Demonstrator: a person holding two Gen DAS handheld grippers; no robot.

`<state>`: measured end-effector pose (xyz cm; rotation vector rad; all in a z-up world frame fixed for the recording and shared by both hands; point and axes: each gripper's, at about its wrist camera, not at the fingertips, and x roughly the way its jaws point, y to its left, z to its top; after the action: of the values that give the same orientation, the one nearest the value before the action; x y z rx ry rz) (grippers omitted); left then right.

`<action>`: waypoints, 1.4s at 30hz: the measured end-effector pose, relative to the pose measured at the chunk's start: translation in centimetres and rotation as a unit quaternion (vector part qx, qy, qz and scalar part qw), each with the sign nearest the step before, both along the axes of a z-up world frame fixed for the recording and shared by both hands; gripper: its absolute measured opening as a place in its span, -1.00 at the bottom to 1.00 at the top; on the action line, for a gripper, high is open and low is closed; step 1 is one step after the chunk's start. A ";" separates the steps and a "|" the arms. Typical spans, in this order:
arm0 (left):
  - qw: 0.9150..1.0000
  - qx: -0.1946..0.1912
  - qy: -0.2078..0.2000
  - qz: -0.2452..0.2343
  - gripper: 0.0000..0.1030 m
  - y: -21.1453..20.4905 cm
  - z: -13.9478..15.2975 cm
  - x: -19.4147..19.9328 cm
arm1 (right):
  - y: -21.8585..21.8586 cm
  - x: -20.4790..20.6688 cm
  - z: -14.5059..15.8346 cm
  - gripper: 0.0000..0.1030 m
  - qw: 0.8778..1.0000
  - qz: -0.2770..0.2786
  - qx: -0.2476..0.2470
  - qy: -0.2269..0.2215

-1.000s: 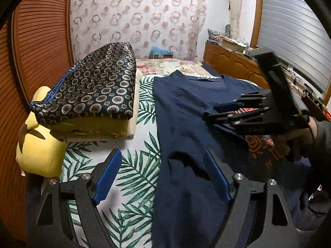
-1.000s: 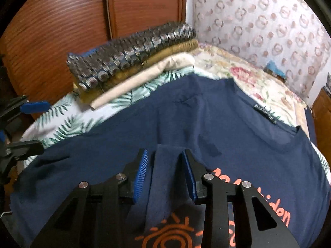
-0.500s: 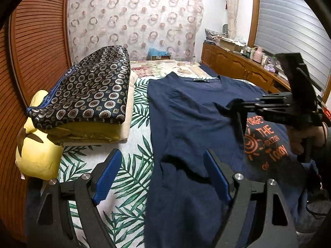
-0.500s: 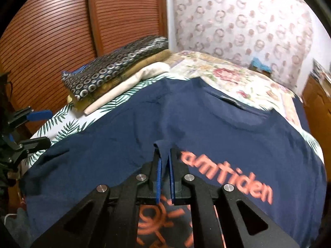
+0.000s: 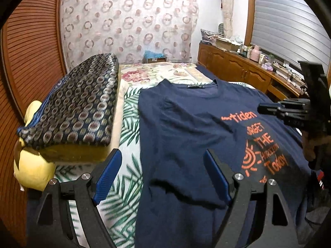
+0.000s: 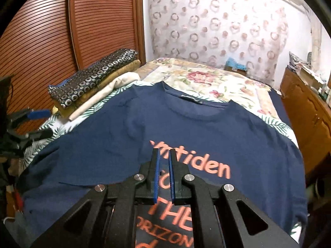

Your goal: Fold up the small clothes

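Comparing with a second ago: my right gripper [image 6: 163, 173] pinched a fold of the navy T-shirt [image 6: 186, 124], and its jaws have just eased apart a crack, now empty above the orange print. Shirt lies flat beside the folded pile [image 5: 72, 107]. Left gripper [image 5: 163, 175] wide, empty. Smoothing looks done; folding next.

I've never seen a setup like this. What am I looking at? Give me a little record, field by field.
Place: bed in a bedroom
Garment: navy T-shirt, spread flat, orange print facing up
Folded: stack beside the T-shirt, not touching it
Left gripper: open wide over the T-shirt's edge, holding nothing
Right gripper: jaws a slit apart, having just opened a little; nothing between them; above the print
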<state>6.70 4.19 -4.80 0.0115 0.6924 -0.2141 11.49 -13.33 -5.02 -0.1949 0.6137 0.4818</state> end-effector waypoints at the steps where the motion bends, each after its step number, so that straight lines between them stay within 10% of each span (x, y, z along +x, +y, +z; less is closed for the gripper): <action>1: 1.000 -0.001 -0.002 -0.003 0.59 -0.2 0.2 0.4 | -0.2 0.1 -0.1 -0.62 1.000 -0.003 -0.004 -0.001; 5: 1.000 -0.004 -0.005 -0.018 0.59 -1.1 0.9 2.6 | -0.6 1.1 -1.0 0.05 1.000 -0.006 -0.020 0.008; 17: 0.998 0.010 0.035 -0.042 0.01 -3.6 -0.1 11.0 | -1.1 5.8 -3.2 0.09 0.997 -0.016 -0.056 0.049; 38: 0.991 0.066 0.120 -0.013 -0.21 -5.0 -3.9 19.2 | -3.5 6.2 -3.5 0.44 0.997 -0.004 -0.030 0.068; 42: 0.990 0.068 0.119 -0.012 -0.76 -5.2 -3.6 19.6 | -3.4 6.1 -3.5 0.46 0.997 -0.004 -0.032 0.068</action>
<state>26.28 -1.03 -8.42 0.1264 0.9448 -0.1928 17.60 -16.74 -8.50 -0.2221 0.7630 0.4710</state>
